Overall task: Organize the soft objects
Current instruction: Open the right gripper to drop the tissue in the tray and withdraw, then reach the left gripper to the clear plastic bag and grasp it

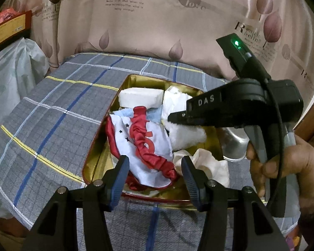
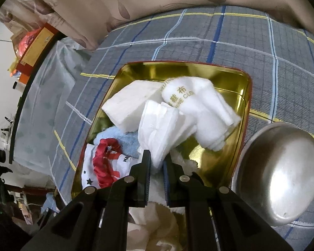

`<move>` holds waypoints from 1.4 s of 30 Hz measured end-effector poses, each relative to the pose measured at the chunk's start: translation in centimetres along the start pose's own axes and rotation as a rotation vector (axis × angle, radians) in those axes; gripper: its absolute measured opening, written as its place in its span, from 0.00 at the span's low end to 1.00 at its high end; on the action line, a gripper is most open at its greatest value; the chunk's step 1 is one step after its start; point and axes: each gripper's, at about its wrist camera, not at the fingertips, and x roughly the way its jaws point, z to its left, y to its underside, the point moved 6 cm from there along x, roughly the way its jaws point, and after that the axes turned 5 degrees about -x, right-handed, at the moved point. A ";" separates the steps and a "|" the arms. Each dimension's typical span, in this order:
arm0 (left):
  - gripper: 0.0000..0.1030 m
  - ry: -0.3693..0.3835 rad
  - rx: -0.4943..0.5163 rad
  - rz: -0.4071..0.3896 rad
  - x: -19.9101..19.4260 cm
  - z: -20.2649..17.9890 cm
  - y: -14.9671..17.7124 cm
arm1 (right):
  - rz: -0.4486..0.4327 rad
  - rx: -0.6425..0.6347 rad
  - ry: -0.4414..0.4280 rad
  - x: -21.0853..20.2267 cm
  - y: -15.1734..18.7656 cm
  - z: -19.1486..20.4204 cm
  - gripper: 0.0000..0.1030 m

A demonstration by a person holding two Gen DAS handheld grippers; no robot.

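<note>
A gold metal tin lies on the plaid bed. It holds a white foam block, a rolled white cloth with gold lettering, a folded white tissue, a blue fluffy cloth, and a white cloth with red trim and stars. My left gripper is open, hovering over the tin's near end. My right gripper is shut on a fluffy white cloth inside the tin.
A steel bowl sits on the bed right of the tin. A pink curtain with leaf print hangs behind. A plastic-wrapped bundle and a red box stand at the left.
</note>
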 end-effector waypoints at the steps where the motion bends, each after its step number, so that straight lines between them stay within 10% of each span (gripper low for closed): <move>1: 0.51 -0.001 -0.001 0.004 0.1 0.0 0.0 | -0.003 0.006 -0.004 -0.1 0.0 0.0 0.10; 24: 0.51 -0.094 0.036 0.014 0.6 0.1 0.4 | -0.258 0.035 0.012 -9.4 5.9 -2.9 0.24; 31: 0.51 -0.108 0.062 0.001 0.4 -0.4 0.6 | -0.435 0.014 0.411 -15.2 12.1 -10.4 0.26; 35: 0.51 -0.122 0.077 -0.011 0.1 -0.7 0.5 | -0.475 0.094 0.665 -18.8 16.3 -17.5 0.47; 42: 0.51 -0.139 0.119 -0.080 -2.0 -1.9 -0.4 | -0.403 0.334 0.835 -21.7 22.2 -29.8 0.53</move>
